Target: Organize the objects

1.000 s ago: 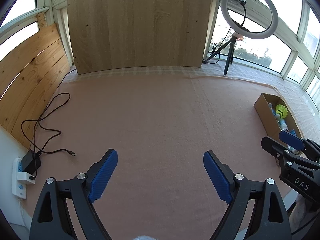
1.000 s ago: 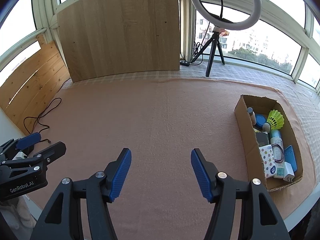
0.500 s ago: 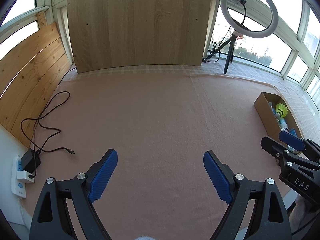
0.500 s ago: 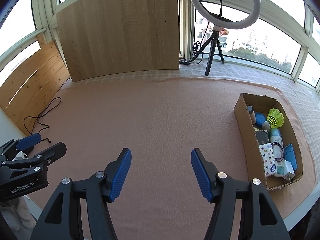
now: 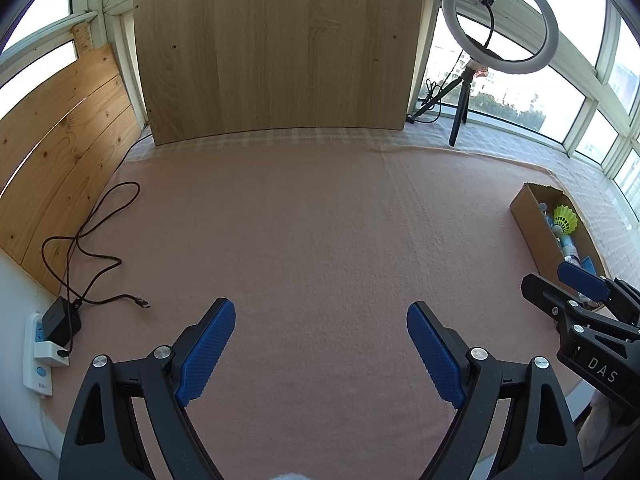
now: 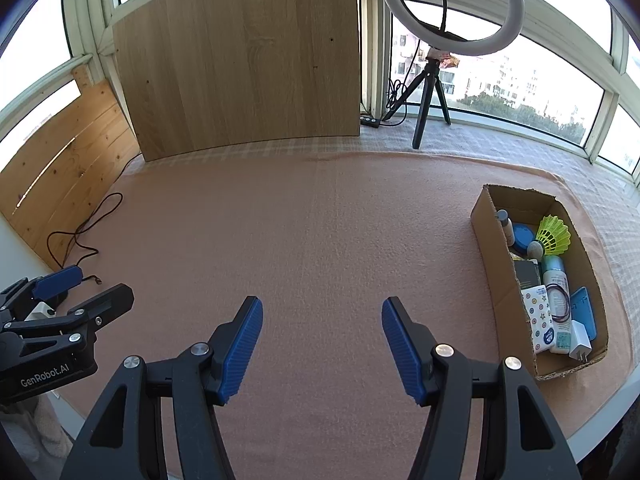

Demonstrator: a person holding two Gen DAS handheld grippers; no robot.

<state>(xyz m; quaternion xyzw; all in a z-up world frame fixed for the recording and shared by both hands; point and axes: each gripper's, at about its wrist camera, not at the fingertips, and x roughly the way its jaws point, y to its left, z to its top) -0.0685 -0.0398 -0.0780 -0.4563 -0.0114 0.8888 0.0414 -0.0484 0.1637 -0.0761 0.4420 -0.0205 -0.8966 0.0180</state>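
both grippers, left gripper (image 5: 320, 350) and right gripper (image 6: 322, 346), jaws apart, empty. items sit in the cardboard box (image 6: 490, 236) at right; pink mat (image 6: 320, 220) bare, so sorting looks done.

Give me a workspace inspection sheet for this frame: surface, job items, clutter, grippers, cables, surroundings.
Surface: pink cloth over the table, bare in the middle.
Job's things: cardboard box at the right edge, holding a yellow shuttlecock, a small bottle, a blue phone case, a white charger and more.
Clutter: nothing seen loose on the cloth.
Grippers: left gripper open, empty; right gripper open, empty; both above the cloth.
Cables: black cable from an adapter in a white power strip, free end lying on the cloth.
Surroundings: wooden board, ring light on a tripod, windows.
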